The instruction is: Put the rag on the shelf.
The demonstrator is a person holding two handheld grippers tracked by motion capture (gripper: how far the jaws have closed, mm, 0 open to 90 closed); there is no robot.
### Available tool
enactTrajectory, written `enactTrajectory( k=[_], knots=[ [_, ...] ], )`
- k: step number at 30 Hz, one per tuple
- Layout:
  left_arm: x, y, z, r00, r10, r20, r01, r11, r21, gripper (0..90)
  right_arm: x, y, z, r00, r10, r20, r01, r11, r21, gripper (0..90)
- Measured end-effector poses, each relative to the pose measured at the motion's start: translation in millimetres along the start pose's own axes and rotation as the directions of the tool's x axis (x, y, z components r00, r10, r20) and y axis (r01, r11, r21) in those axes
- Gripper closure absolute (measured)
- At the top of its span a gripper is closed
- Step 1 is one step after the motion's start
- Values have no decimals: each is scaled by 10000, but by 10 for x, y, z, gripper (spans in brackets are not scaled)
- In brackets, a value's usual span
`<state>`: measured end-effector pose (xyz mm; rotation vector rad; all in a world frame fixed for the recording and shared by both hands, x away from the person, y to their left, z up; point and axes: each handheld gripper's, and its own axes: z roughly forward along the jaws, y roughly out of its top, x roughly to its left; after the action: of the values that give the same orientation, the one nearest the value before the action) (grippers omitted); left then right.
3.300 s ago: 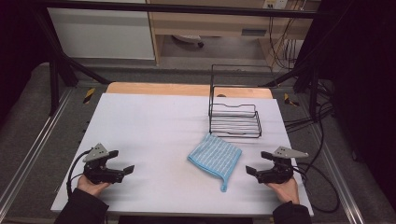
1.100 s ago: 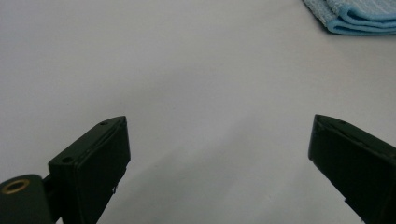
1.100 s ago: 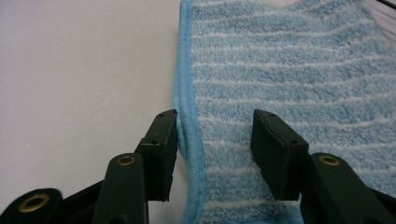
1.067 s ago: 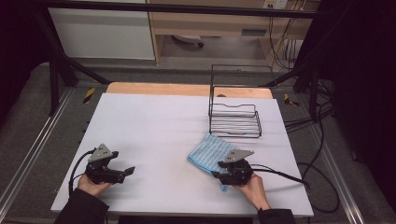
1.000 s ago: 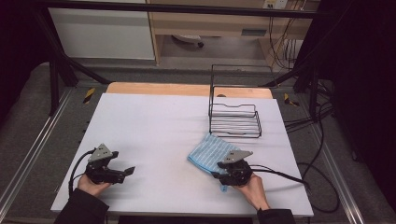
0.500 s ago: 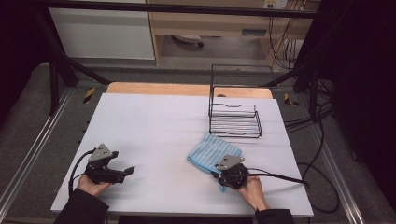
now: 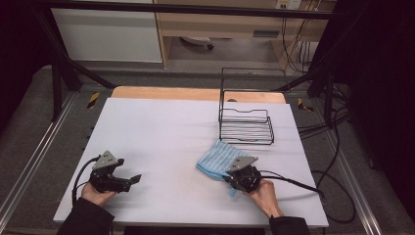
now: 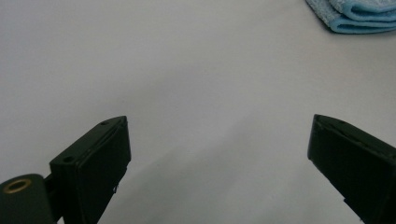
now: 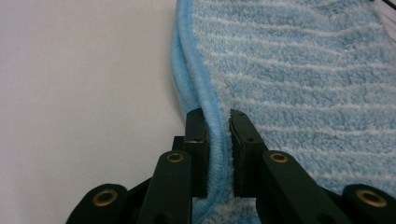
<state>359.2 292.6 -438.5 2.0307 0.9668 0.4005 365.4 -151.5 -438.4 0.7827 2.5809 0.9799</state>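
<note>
The right gripper (image 9: pixel 217 122) pinches the hemmed edge of the folded blue striped towel (image 9: pixel 299 70), jaws nearly closed on the fabric. The left gripper (image 8: pixel 219 140) rests on the white table (image 7: pixel 161 132), jaws spread wide and empty. Beyond the towel stands a black wire rack (image 7: pixel 245 125).

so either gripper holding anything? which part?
Right gripper is shut on the towel, pinching its piped edge. Left gripper is open, holding nothing.

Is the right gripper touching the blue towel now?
Touching. In the right gripper view, the right gripper has its two jaws pressed on the thick hem of the blue towel, with no gap.
</note>
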Motion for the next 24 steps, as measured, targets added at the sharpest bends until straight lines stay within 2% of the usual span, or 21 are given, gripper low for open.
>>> enactTrajectory(
  k=[3,5,9,12,16,18,22,24],
  knots=[
    [-1,0,0,10000,3,-1,-3,10000,-1,59,-6,12,-21,9996,236,-122,-238,9996,-132,801],
    [-2,0,0,10000,-4,0,4,10000,-2,59,-4,32,-50,9969,655,-436,-670,9972,-341,801],
    [-3,1,3,10000,3,3,-3,10000,15,59,34,69,-65,9946,824,-625,-850,9955,-407,800],
    [-4,1,2,10000,3,1,-3,10000,16,59,118,128,-42,9880,1187,-986,-1235,9914,-443,797],
    [-4,0,4,10000,-2,0,2,10000,24,59,172,165,-18,9842,1378,-1109,-1435,9886,-450,795],
    [-5,1,4,10000,-2,4,2,10000,30,59,221,199,17,9758,1715,-1359,-1791,9828,-457,794],
    [-6,2,8,10000,6,-3,-6,10000,52,59,282,244,72,9741,1767,-1409,-1834,9824,-362,793],
    [-5,2,9,10000,7,-7,-7,10000,60,59,317,278,121,9699,1927,-1490,-1996,9793,-332,793]
  ],
)
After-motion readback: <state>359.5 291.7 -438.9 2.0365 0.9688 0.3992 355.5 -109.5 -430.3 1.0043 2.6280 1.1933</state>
